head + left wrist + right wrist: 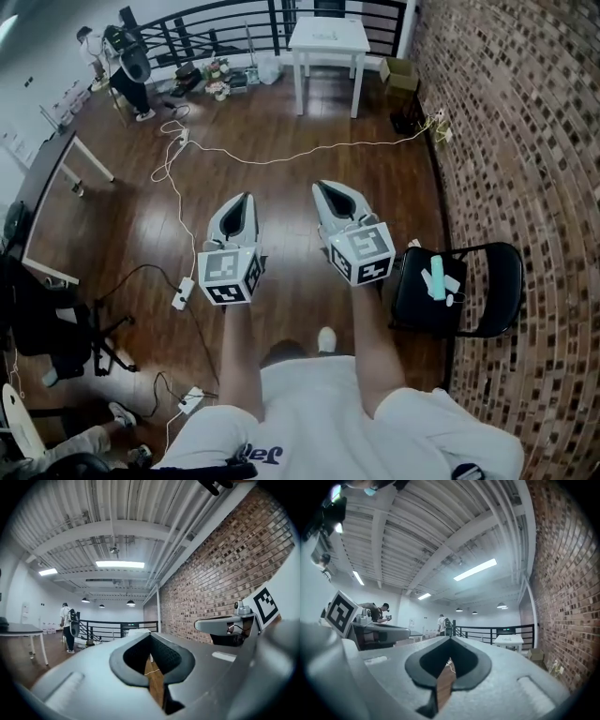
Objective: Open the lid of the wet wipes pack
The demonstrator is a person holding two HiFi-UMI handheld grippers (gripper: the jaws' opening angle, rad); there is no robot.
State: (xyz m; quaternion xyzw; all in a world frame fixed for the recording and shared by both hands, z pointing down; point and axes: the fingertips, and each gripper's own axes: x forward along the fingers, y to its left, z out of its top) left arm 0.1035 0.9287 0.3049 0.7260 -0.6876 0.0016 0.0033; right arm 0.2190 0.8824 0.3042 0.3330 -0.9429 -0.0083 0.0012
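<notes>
We look down on a wooden floor [131, 234] with a brick wall [525, 141] along its right side. A black chair [497, 281] stands against that wall. We hold the left gripper [247, 197] and right gripper [322, 186] level, fingers closed together, empty. A green pack [438, 278], possibly the wipes, lies on the chair seat.

Floor [281, 216]: dark wood boards, glossy, catching light.
Wall [525, 141], right of the chair: brick, rough, matt.
Chair [441, 298]: black padded seat, matt, on a thin black metal frame.
Left gripper [247, 199] and right gripper [323, 187], left of the chair: smooth matt grey plastic shells. Their black pads [169, 657] are finely textured.
Table [328, 36], beyond the chair: white, smooth.
Railing [216, 23], beyond the chair: black metal bars.
Box [401, 72], beyond the chair: brown cardboard.
Ceiling [117, 503]: white ribbed sheeting, matt.
</notes>
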